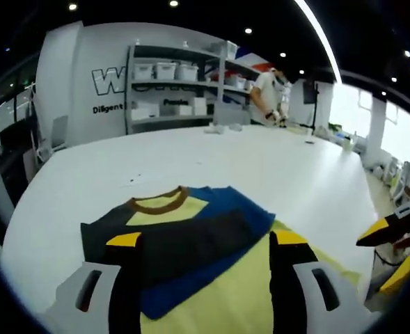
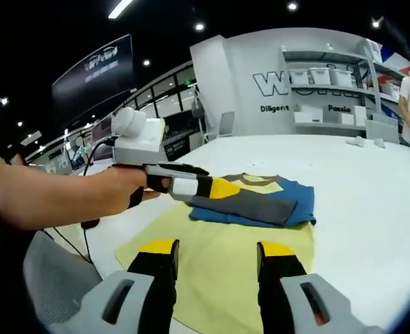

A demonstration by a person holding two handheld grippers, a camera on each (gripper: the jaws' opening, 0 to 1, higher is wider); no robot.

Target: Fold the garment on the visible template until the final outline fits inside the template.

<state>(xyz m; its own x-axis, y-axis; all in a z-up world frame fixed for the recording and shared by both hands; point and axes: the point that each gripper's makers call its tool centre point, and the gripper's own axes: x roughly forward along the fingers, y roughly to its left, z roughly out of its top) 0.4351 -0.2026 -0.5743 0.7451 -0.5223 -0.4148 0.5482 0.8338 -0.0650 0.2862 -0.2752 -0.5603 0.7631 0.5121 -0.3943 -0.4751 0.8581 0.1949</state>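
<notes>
The folded garment [image 1: 184, 243] lies on the white table [image 1: 191, 156]. It is blue and dark grey with a yellow panel and a brown collar [image 1: 158, 202]. Under it, a yellow template [image 1: 239, 296] sticks out at the near and right sides. My left gripper [image 1: 206, 240] hovers open just above the garment's near edge, nothing between its jaws. In the right gripper view a hand holds the left gripper [image 2: 215, 188] at the left end of the garment [image 2: 260, 203]. My right gripper [image 2: 217, 249] stands open over the template [image 2: 218, 271], short of the garment, and appears as the right gripper [image 1: 389, 250] at the table's right edge.
Shelves with white boxes [image 1: 177, 76] stand beyond the table's far edge, and a person [image 1: 271, 94] works there. Small items [image 1: 222, 128] lie at the far side. A black cable [image 2: 69, 243] runs off the table's left edge beside a grey chair [image 2: 55, 278].
</notes>
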